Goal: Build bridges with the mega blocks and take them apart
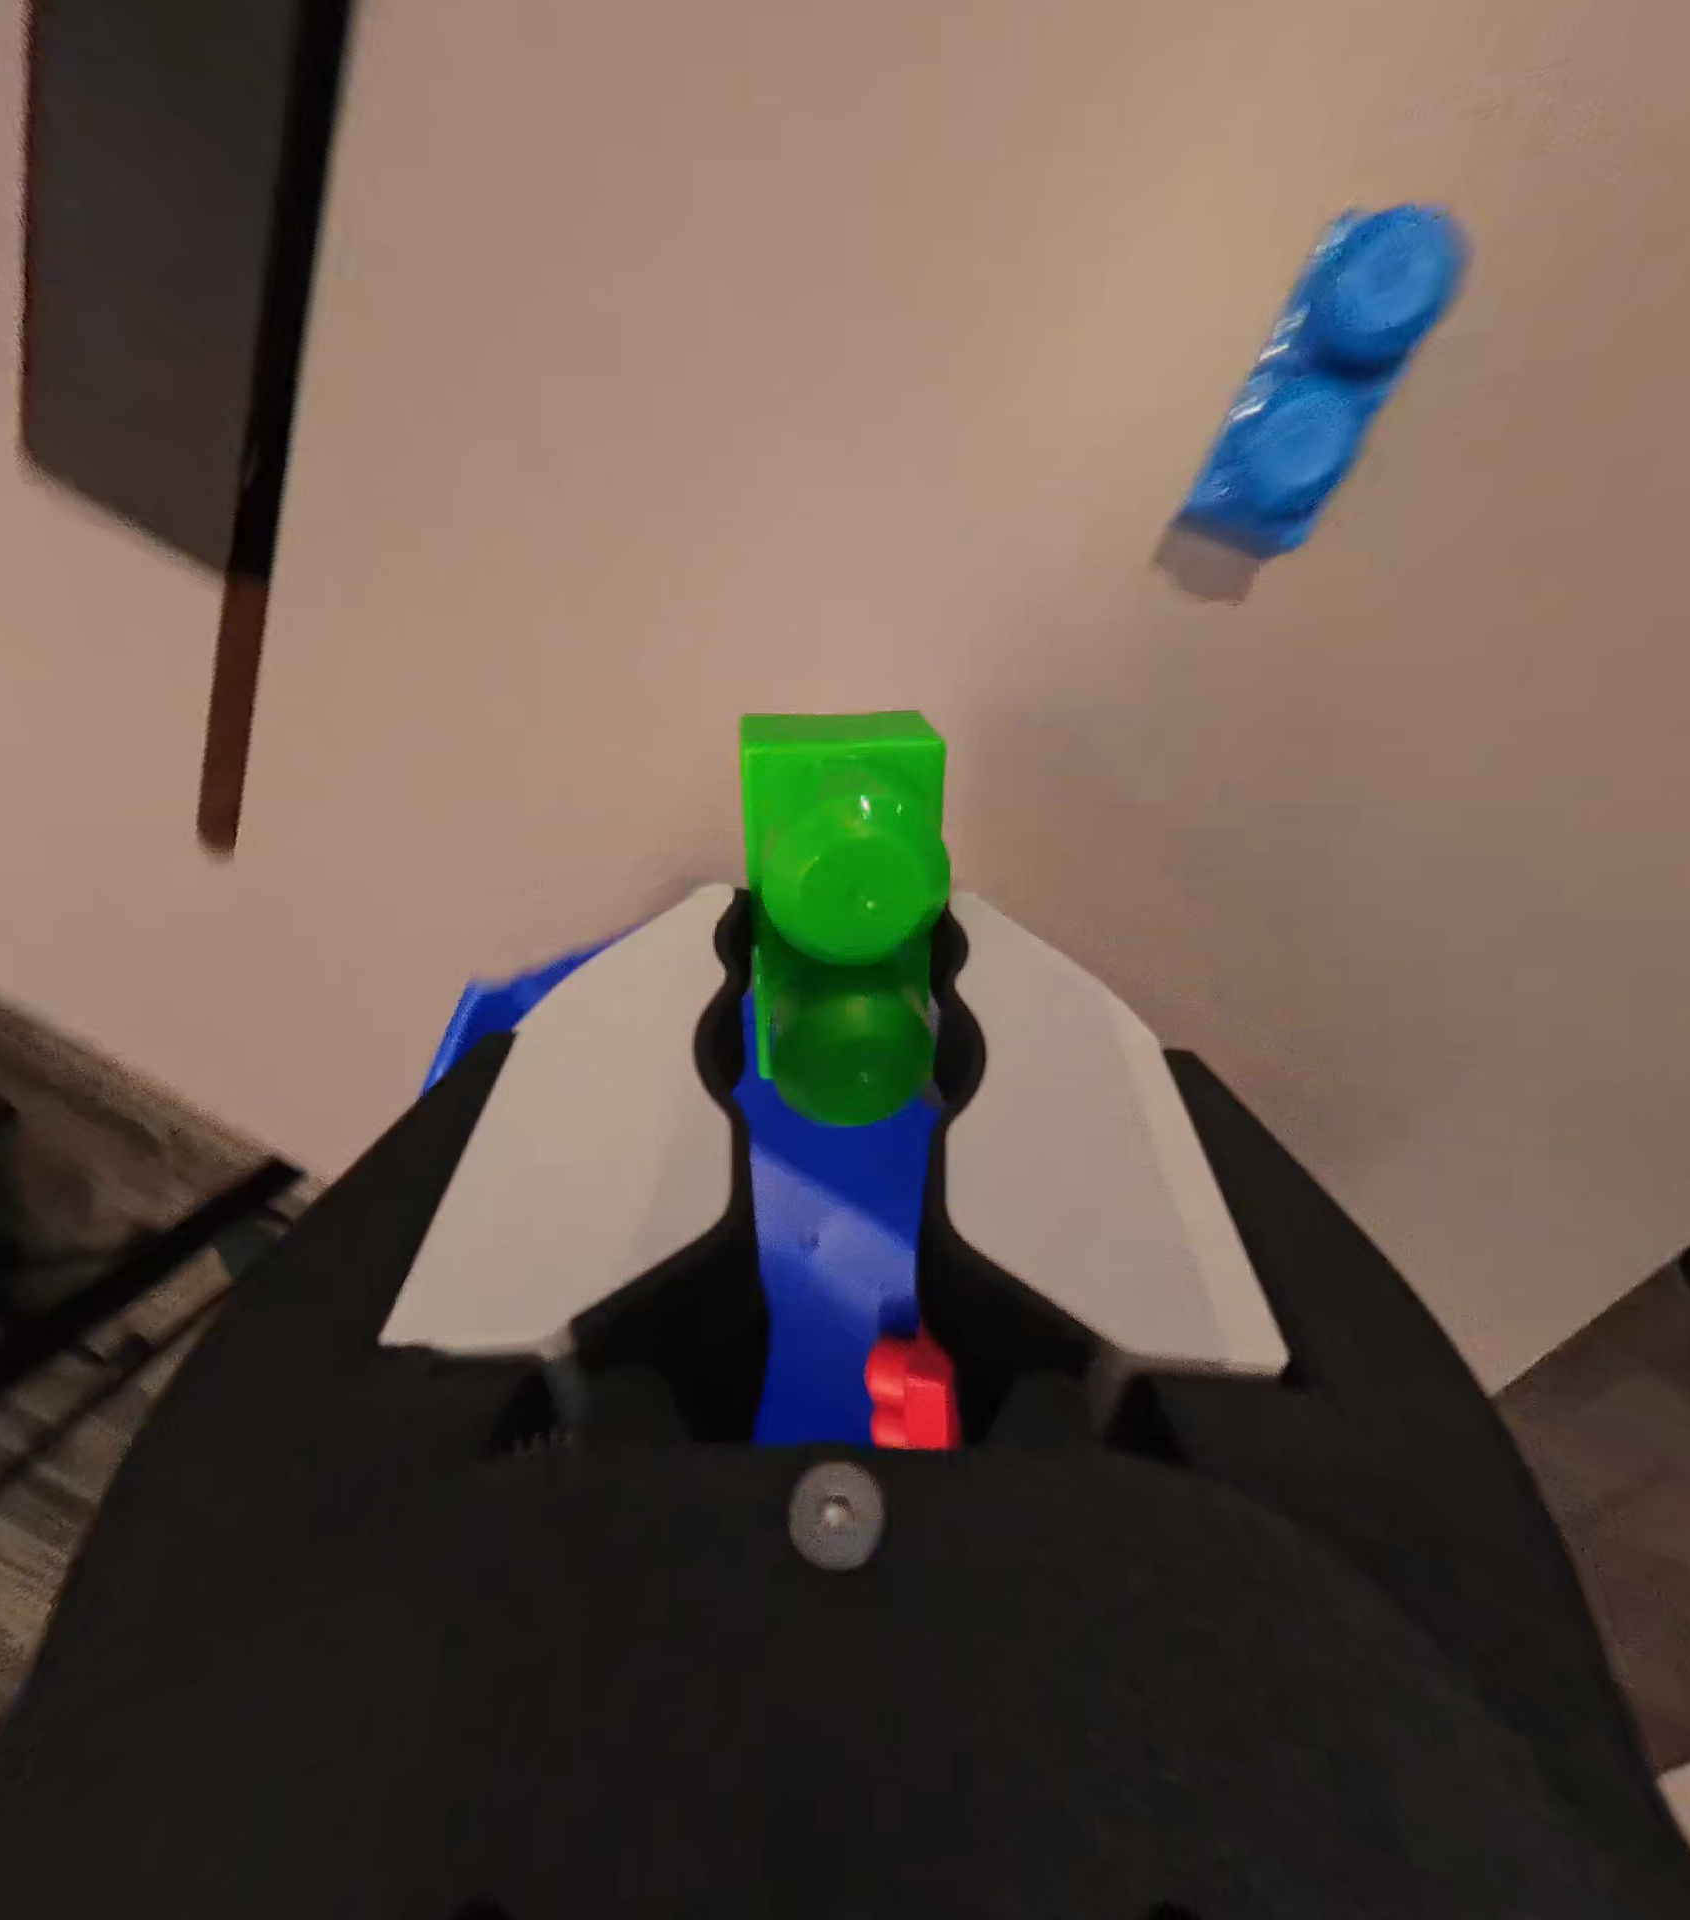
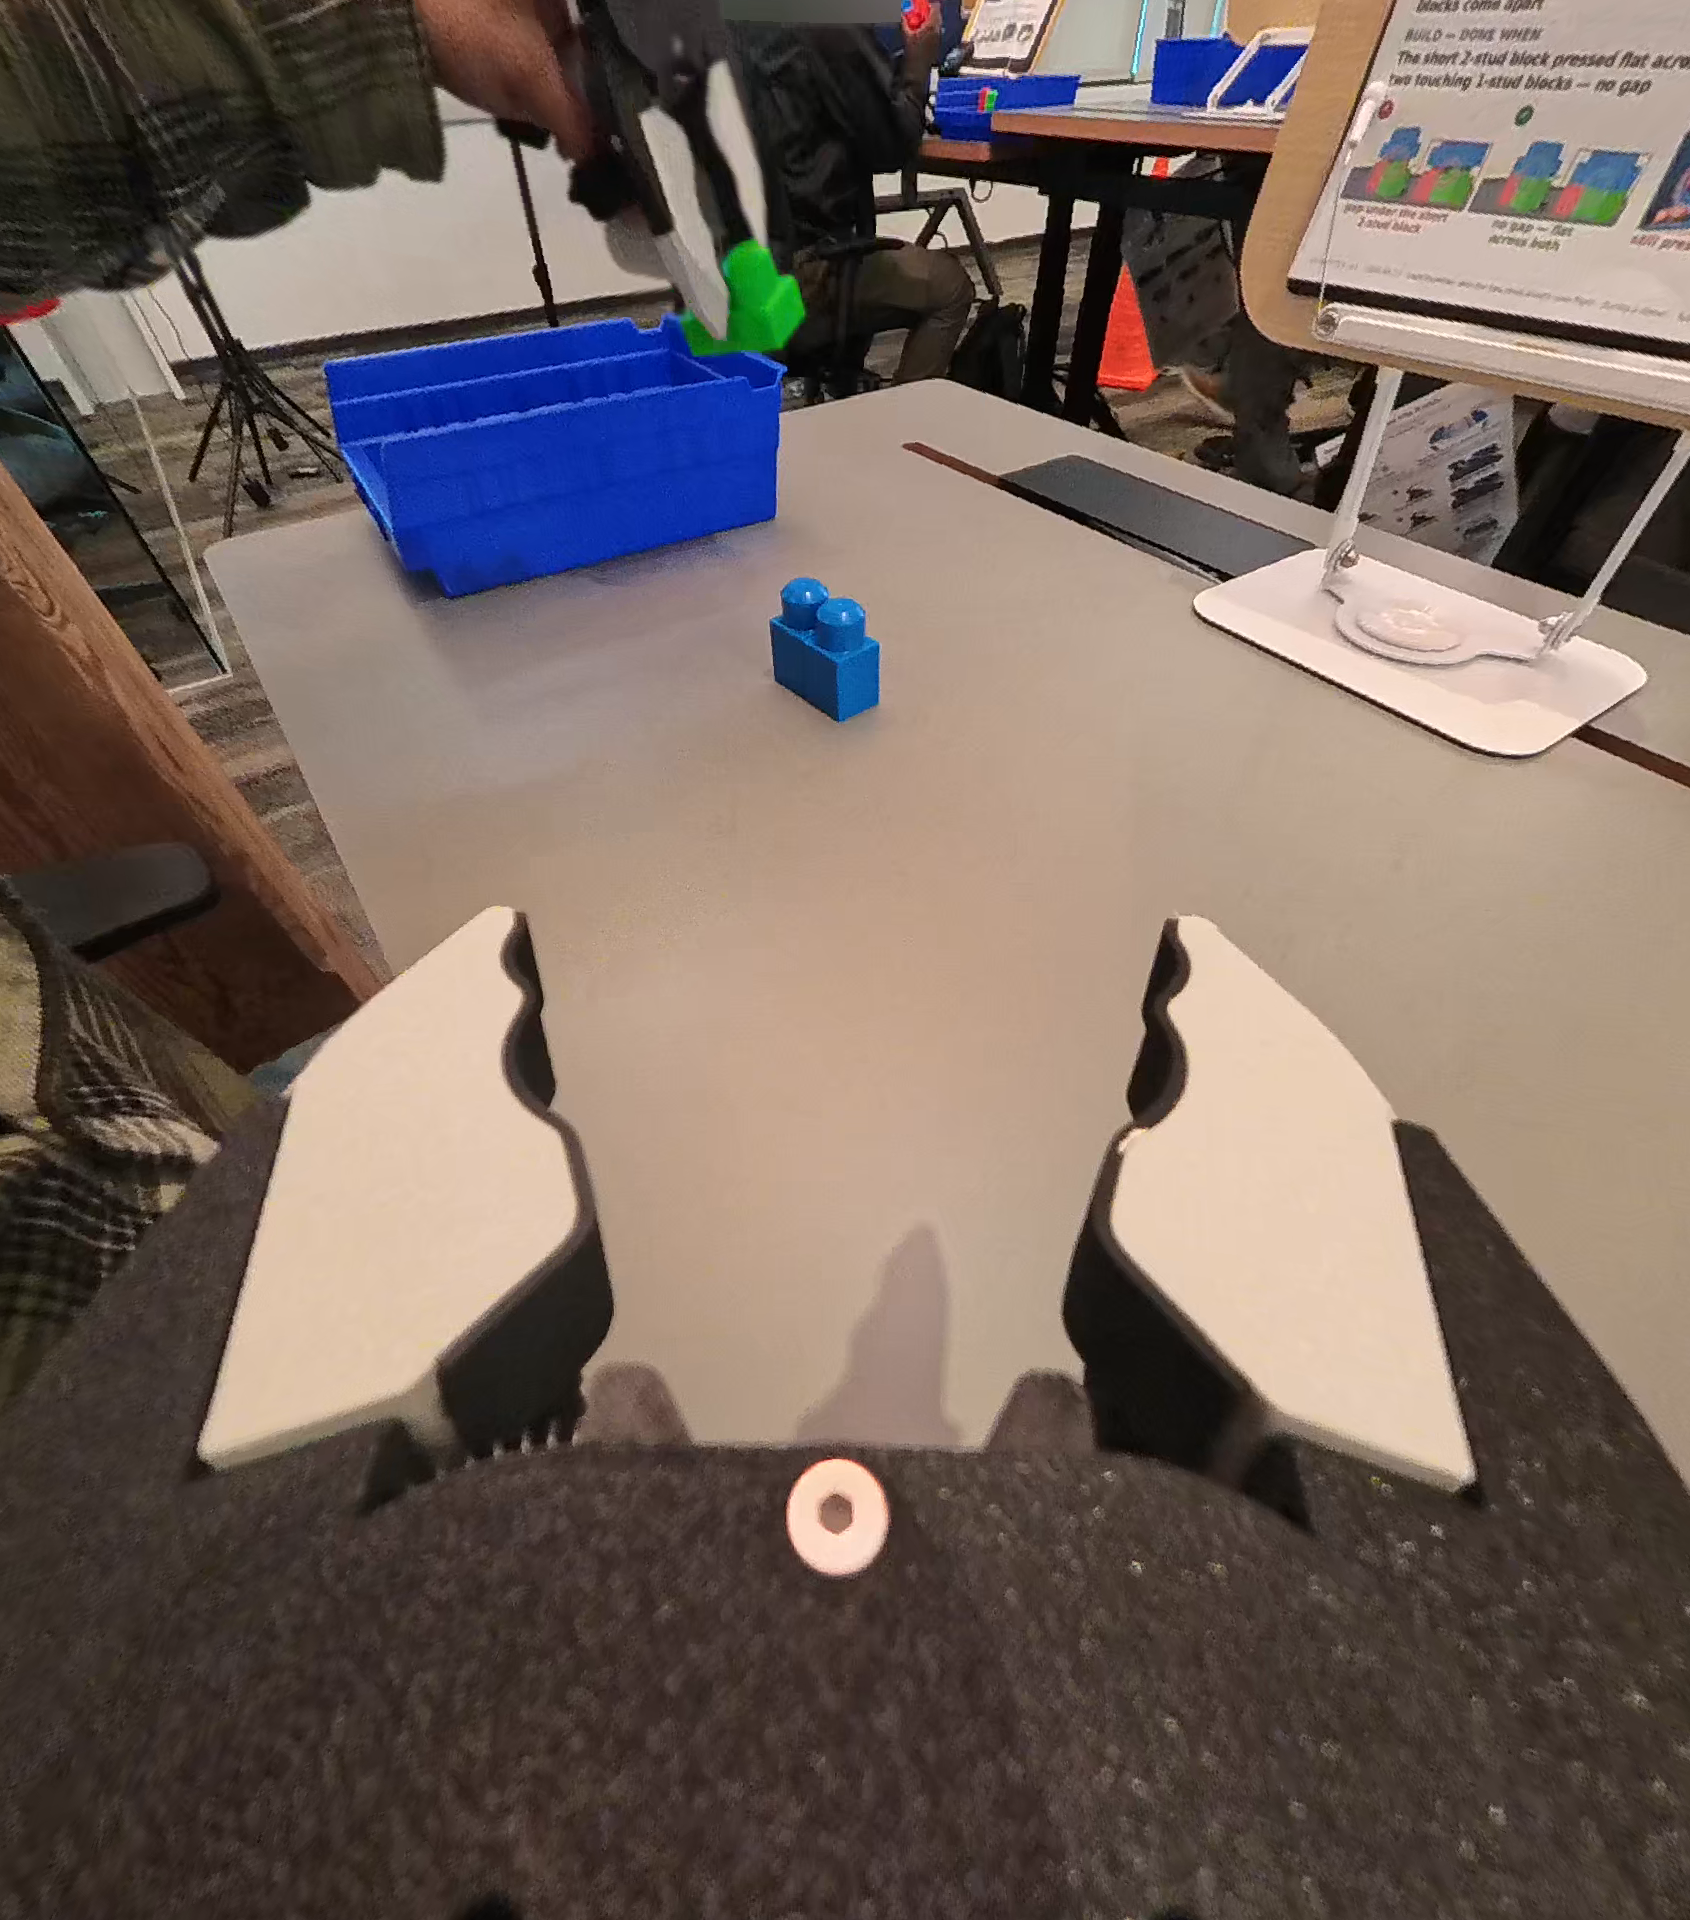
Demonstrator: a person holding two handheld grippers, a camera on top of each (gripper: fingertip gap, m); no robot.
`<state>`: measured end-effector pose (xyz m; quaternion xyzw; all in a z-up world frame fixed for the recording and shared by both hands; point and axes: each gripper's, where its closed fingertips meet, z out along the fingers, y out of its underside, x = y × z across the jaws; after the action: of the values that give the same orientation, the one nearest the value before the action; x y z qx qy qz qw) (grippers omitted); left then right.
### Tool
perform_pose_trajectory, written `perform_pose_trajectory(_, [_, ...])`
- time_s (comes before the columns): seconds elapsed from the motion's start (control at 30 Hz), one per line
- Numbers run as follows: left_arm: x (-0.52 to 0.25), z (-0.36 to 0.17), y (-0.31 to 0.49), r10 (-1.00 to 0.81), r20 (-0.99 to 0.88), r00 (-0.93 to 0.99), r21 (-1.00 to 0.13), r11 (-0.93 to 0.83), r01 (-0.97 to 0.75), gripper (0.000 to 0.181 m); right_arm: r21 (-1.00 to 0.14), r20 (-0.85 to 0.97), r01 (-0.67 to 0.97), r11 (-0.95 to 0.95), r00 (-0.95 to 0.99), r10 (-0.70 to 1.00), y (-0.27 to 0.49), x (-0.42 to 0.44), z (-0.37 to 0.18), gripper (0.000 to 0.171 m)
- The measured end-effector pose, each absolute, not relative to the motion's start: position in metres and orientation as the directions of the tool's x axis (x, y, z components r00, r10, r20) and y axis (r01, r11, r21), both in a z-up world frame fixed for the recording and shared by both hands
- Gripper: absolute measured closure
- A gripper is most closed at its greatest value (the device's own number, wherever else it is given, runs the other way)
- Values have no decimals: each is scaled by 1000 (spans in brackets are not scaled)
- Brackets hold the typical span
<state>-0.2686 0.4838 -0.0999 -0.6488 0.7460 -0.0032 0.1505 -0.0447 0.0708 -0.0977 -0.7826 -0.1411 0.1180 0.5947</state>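
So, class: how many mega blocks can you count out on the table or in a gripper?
2. A blue block stands on the grey table; a green block is held in the left gripper above the blue bin, which may hide more.

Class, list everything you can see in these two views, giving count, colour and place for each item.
green block: one, green, gripped above the bin's near corner
blue block: one, blue, upright mid-table
bin: one, blue, far left of table
red block: one, red, inside the bin
table: one, grey
instruction board on stand: one, white stand, right side
left tool: shut on the green block
right tool: open, empty, low over the table
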Motion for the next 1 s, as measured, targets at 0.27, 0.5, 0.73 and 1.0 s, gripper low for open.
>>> perform_pose_trajectory(0.27, [-190,-153,392,-918,-73,-391,-114,397,-911,148,-960,-1,93,-266,942,336,62,-44,-95,61])
perform_pose_trajectory(0.5, [-186,-180,378,-901,-29,-433,-49,434,-900,148,-955,-7,88,-284,948,319,62,-39,-99,61])
perform_pose_trajectory(0.73, [-187,-183,380,-906,-18,-423,-48,423,-905,148,-950,-14,85,-300,949,315,69,-36,-105,61])
perform_pose_trajectory(1.0, [-189,-182,379,-902,-14,-432,-45,432,-901,148,-947,-11,87,-309,953,303,71,-30,-108,61])
